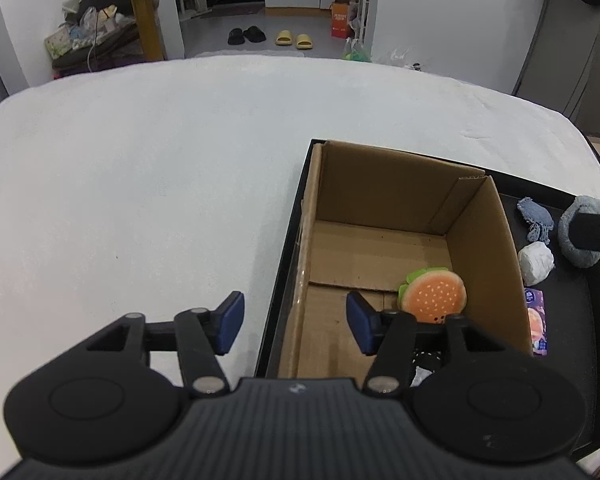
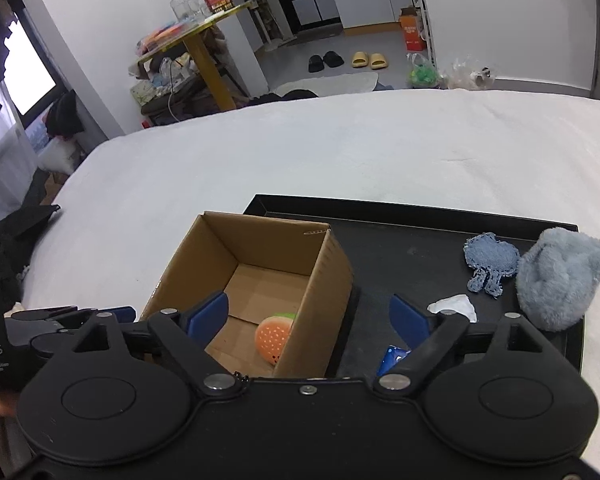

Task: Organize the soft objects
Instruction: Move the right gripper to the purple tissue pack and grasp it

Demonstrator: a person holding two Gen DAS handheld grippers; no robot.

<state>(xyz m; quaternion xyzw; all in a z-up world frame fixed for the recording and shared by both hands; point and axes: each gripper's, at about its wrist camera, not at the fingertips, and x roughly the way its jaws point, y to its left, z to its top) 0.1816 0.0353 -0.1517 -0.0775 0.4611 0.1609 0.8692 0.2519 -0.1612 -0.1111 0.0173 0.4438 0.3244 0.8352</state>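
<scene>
An open cardboard box (image 1: 480,236) (image 2: 320,280) stands on a black tray (image 1: 580,320) (image 2: 400,240). A plush hamburger (image 1: 436,294) (image 2: 274,336) lies inside the box. On the tray right of the box lie a denim patch (image 1: 534,216) (image 2: 490,260), a fluffy grey-blue item (image 1: 576,240) (image 2: 560,276), a white crumpled piece (image 1: 536,262) (image 2: 456,306) and a blue packet (image 1: 536,320) (image 2: 392,358). My left gripper (image 1: 296,322) is open and empty over the box's left wall. My right gripper (image 2: 312,320) is open and empty above the box's right wall.
The tray sits on a white bed (image 1: 140,160) (image 2: 340,140). Beyond its far edge are slippers (image 1: 294,38), an orange box (image 1: 340,20) and a cluttered yellow table (image 2: 196,40). A black rod (image 1: 596,228) crosses the fluffy item in the left wrist view.
</scene>
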